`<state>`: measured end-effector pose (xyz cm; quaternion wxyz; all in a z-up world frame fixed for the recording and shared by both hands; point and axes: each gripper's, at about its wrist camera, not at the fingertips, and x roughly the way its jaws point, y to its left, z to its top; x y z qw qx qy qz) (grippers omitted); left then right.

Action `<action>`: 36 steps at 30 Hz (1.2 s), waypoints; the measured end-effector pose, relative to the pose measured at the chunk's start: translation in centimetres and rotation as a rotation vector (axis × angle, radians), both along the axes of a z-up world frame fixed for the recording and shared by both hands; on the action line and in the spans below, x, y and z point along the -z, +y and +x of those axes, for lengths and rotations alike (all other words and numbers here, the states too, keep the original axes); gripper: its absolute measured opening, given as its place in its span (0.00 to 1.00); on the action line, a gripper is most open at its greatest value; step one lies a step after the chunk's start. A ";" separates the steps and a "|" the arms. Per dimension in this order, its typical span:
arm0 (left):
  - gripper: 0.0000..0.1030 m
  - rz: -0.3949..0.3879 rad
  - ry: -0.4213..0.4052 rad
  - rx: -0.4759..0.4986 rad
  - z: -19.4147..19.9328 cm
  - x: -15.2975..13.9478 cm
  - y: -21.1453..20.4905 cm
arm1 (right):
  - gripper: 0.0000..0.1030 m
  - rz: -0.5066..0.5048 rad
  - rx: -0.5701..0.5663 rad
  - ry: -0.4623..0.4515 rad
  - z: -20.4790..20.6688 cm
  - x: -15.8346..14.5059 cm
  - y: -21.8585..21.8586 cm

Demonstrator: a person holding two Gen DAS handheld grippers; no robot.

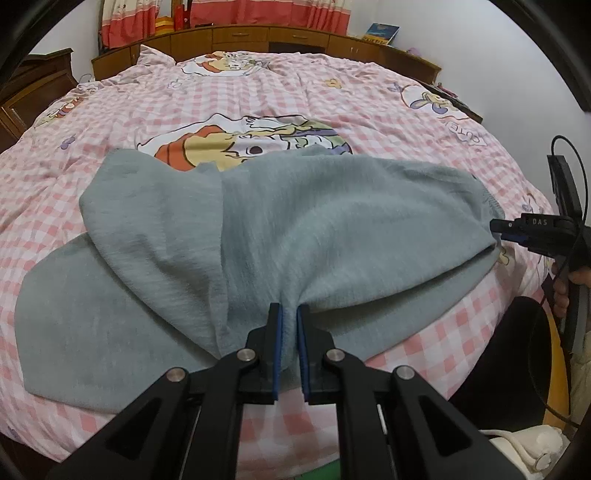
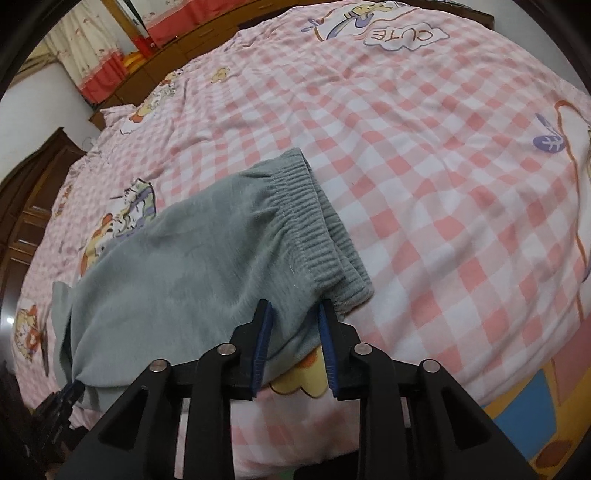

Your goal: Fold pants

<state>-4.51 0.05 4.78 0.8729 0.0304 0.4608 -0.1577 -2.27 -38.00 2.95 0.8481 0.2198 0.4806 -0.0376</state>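
Note:
Grey fleece pants (image 1: 280, 225) lie across the pink checked bed, one leg laid over the other. My left gripper (image 1: 289, 308) is shut on a bunched fold of the pants at their near edge. My right gripper (image 2: 294, 308) holds the pants beside the ribbed waistband (image 2: 317, 229), its jaws partly closed with fabric between them. In the left wrist view the right gripper (image 1: 496, 225) shows at the pants' right end. In the right wrist view the left gripper (image 2: 72, 391) shows at the far left end of the pants (image 2: 177, 266).
The bed cover (image 1: 369, 110) has cartoon prints and pink checks. A wooden headboard with drawers (image 1: 258, 37) and red curtains (image 1: 258, 11) stand behind. A dark wooden cabinet (image 1: 33, 88) is at the left. A person's hand and dark clothing (image 1: 517, 350) are at the right.

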 end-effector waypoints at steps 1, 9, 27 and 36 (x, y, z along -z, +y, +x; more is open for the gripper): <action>0.07 0.001 -0.003 -0.001 -0.1 -0.2 0.0 | 0.23 0.003 -0.004 -0.009 0.0 -0.1 0.0; 0.07 0.022 -0.037 0.016 -1.6 -1.4 -0.5 | 0.16 0.038 0.013 -0.050 -1.1 -1.6 -1.0; 0.07 0.013 0.003 0.003 -1.6 0.4 -0.2 | 0.16 0.051 0.030 -0.014 -0.3 -0.6 -0.8; 0.07 0.008 -0.006 0.004 -1.5 0.3 -0.2 | 0.16 0.055 0.060 -0.046 -1.0 -1.3 -0.8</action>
